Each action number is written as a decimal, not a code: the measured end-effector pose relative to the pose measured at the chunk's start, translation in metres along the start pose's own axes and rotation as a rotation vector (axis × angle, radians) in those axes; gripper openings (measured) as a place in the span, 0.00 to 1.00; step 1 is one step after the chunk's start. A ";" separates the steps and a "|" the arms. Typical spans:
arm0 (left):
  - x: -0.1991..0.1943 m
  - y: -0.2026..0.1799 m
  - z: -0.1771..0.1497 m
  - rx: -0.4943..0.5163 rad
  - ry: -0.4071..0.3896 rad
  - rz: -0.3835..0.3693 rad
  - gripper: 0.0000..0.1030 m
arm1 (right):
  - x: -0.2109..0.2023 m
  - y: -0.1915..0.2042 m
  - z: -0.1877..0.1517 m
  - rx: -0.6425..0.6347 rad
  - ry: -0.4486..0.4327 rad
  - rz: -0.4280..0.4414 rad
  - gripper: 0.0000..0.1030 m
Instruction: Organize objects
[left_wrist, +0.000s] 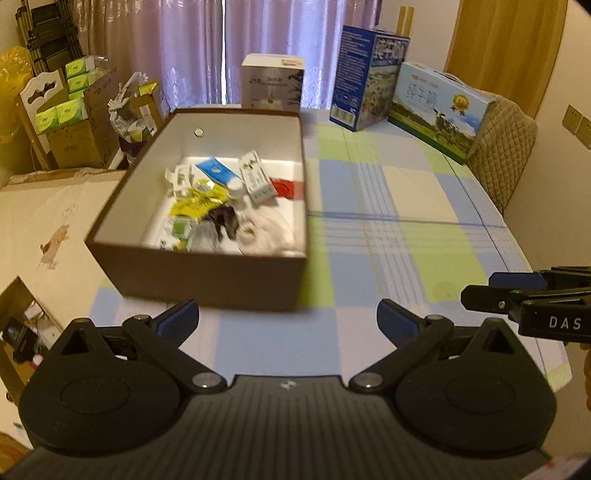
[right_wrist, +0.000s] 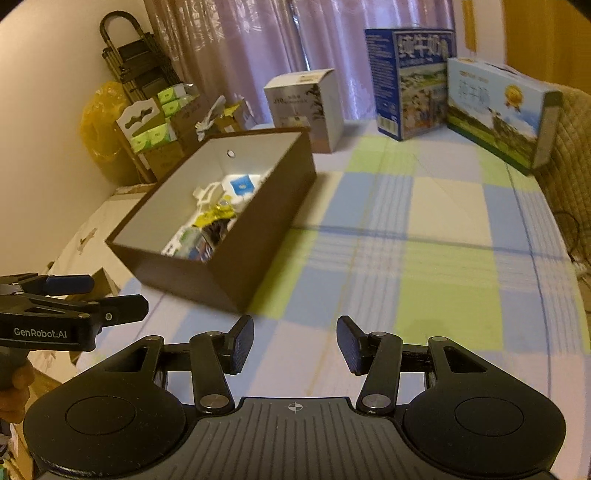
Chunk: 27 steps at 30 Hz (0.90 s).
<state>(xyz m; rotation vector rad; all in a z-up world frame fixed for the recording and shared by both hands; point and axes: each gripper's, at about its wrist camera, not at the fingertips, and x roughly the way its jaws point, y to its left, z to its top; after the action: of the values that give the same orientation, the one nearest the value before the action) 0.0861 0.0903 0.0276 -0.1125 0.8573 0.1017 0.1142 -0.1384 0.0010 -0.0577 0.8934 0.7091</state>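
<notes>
A brown box with a white inside stands on the checked tablecloth; in the right wrist view the brown box lies left of centre. It holds several small items: a blue and white tube, a yellow packet, a white carton, a red piece. My left gripper hangs open and empty just before the box's near wall. My right gripper is open and empty over bare cloth, to the right of the box. Each gripper shows at the edge of the other's view.
Three cartons stand at the table's far side: a white one, a tall blue one, a light blue milk case. A quilted chair back is at the right. Stacked boxes and bags crowd the floor left.
</notes>
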 end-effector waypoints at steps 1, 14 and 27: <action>-0.004 -0.007 -0.006 0.002 0.002 0.002 0.98 | -0.006 -0.003 -0.006 0.005 0.002 0.000 0.46; -0.038 -0.070 -0.064 0.017 0.040 -0.017 0.98 | -0.074 -0.031 -0.065 0.037 0.013 -0.009 0.46; -0.054 -0.101 -0.091 0.020 0.050 -0.036 0.98 | -0.098 -0.037 -0.097 0.042 0.028 -0.004 0.46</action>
<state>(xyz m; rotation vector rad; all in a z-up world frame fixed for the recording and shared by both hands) -0.0035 -0.0247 0.0149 -0.1118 0.9054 0.0566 0.0276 -0.2520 0.0022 -0.0323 0.9343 0.6875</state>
